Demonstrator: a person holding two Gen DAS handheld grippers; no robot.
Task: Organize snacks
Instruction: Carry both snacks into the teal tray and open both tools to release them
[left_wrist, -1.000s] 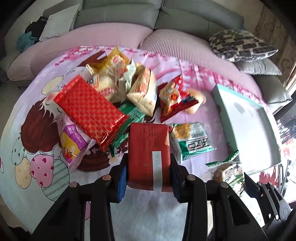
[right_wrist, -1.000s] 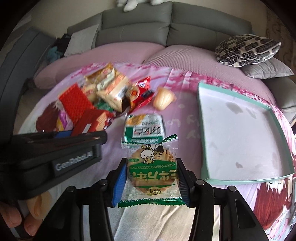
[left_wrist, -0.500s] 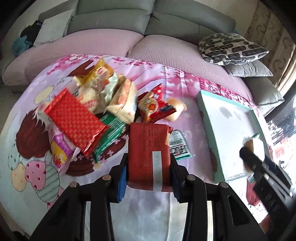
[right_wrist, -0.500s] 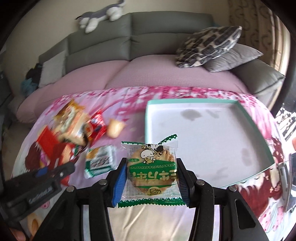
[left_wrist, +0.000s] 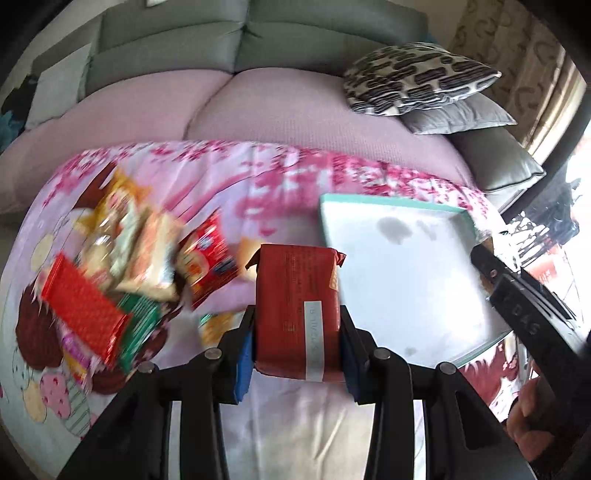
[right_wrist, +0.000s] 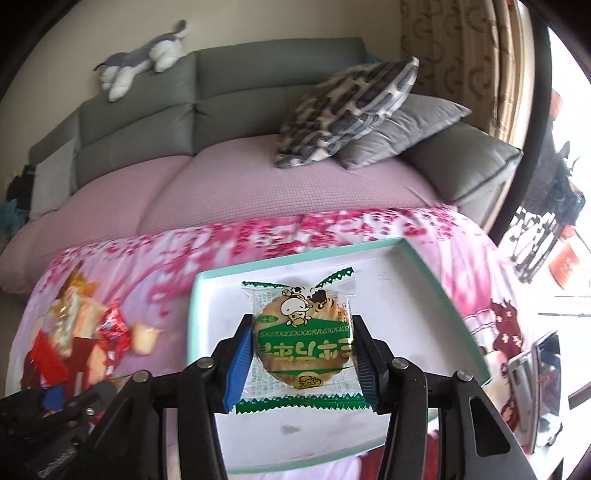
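Note:
My left gripper (left_wrist: 295, 354) is shut on a dark red snack packet (left_wrist: 297, 310) and holds it above the cloth, just left of the white tray with a teal rim (left_wrist: 406, 280). My right gripper (right_wrist: 301, 363) is shut on a green-and-clear cracker packet (right_wrist: 301, 339) and holds it over the same tray (right_wrist: 406, 306). A pile of snack packets (left_wrist: 122, 258) lies on the pink cloth at the left; it also shows in the right wrist view (right_wrist: 81, 332). The right gripper's body (left_wrist: 524, 314) shows at the right of the left wrist view.
A pink patterned cloth (left_wrist: 236, 192) covers the surface in front of a grey sofa (right_wrist: 221, 96). Patterned and grey cushions (right_wrist: 354, 110) lie at the back right. A plush toy (right_wrist: 144, 55) sits on the sofa back. A window and curtain are at the right.
Both grippers have moved right and forward with their packets. The right gripper now hangs over the tray; the left has come up beside the tray's left edge. The snack pile has fallen to the left.

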